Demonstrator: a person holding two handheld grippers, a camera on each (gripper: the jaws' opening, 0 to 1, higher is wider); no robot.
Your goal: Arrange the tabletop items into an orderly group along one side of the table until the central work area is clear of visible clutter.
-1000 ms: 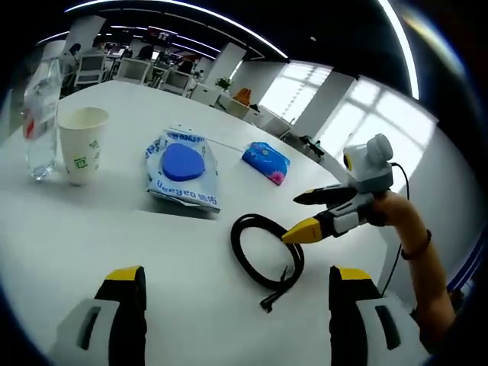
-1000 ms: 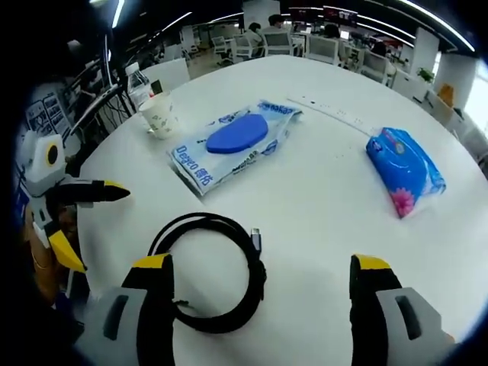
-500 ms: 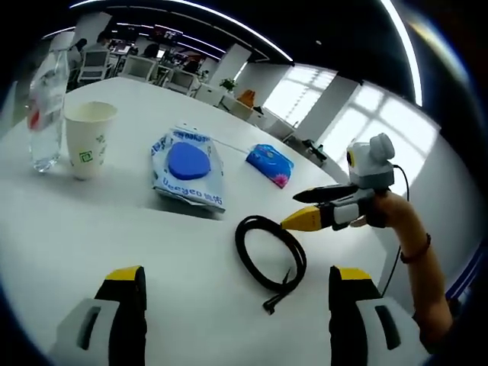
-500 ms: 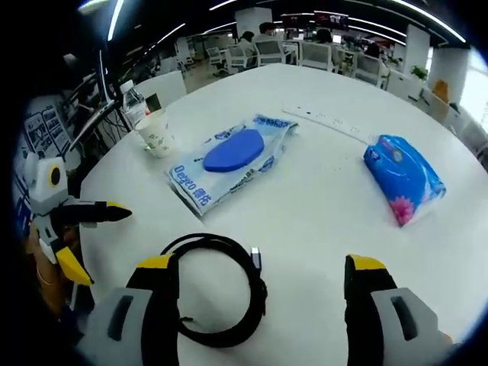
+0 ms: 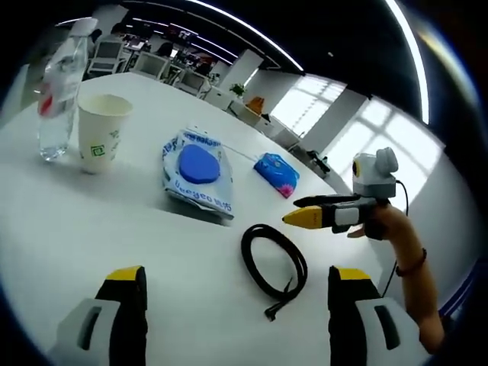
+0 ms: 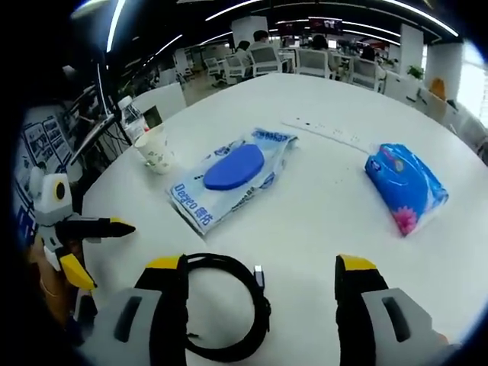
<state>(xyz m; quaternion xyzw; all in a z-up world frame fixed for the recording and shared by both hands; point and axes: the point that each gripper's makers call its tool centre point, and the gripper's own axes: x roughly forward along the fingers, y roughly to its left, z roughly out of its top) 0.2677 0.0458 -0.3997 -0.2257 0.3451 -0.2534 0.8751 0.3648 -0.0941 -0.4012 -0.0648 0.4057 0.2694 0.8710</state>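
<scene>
A coiled black cable lies on the white round table, just ahead of my left gripper, which is open with nothing between its jaws. My right gripper hovers above the coil's far side. In the right gripper view the cable lies between the wide-open jaws of my right gripper, and my left gripper stands open at the left edge. Farther off lie a wipes pack with a blue lid and a blue tissue pack.
A paper cup and a clear water bottle stand together at the table's far side. A white power strip lies beyond the packs. Office chairs and desks fill the room behind.
Both hands have shifted a little, so both views moved. My right gripper has risen slightly above the cable. The items on the table have not moved.
</scene>
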